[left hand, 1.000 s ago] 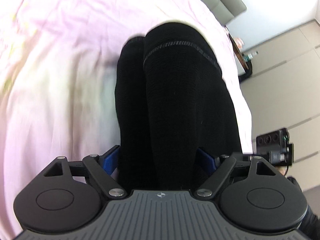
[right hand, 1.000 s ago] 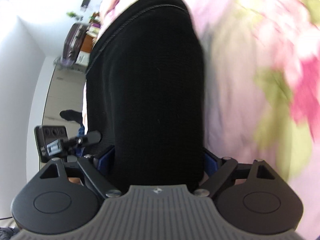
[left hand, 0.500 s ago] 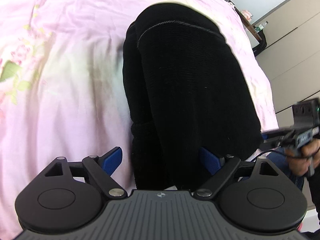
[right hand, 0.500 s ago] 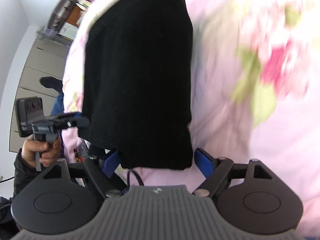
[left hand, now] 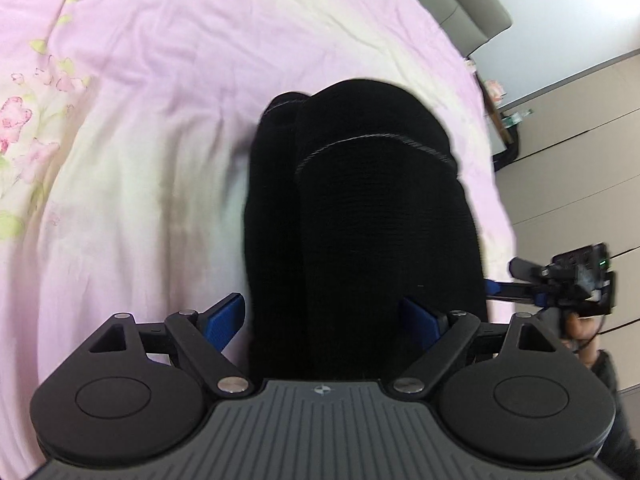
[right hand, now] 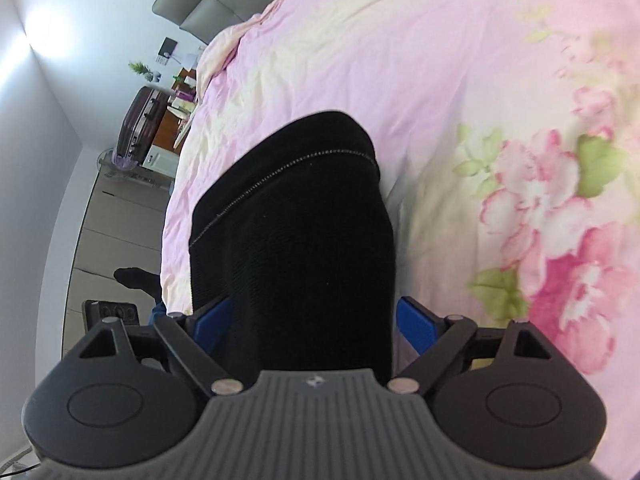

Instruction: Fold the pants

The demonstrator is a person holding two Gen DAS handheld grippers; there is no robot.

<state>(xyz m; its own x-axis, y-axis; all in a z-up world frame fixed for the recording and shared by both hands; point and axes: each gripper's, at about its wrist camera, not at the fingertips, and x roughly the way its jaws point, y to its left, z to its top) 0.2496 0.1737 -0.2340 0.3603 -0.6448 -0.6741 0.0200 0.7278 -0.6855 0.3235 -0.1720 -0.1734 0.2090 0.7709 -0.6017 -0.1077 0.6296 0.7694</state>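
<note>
On the pink floral bedsheet (left hand: 132, 168), the black knitted pants (left hand: 360, 232) lie folded into a long stack, with a grey stitched seam running across the upper layer. The near end of the stack passes between the blue fingers (left hand: 224, 316) of the left gripper (left hand: 324, 316), which stand on either side of the fabric. The fabric fills the gap, but whether the fingers press on it cannot be determined from this view. In the right wrist view, the same black pants (right hand: 296, 240) extend away from the right gripper (right hand: 308, 316), and its blue fingers (right hand: 416, 320) likewise flank the near end of the stack; grip on the cloth cannot be confirmed. The bedsheet (right hand: 460, 80) carries a pink flower print with green leaves beside the pants. A grey padded headboard (right hand: 192, 8) stands at the far end of the bed. A dark suitcase (right hand: 142, 124) stands beside the bed.
</note>
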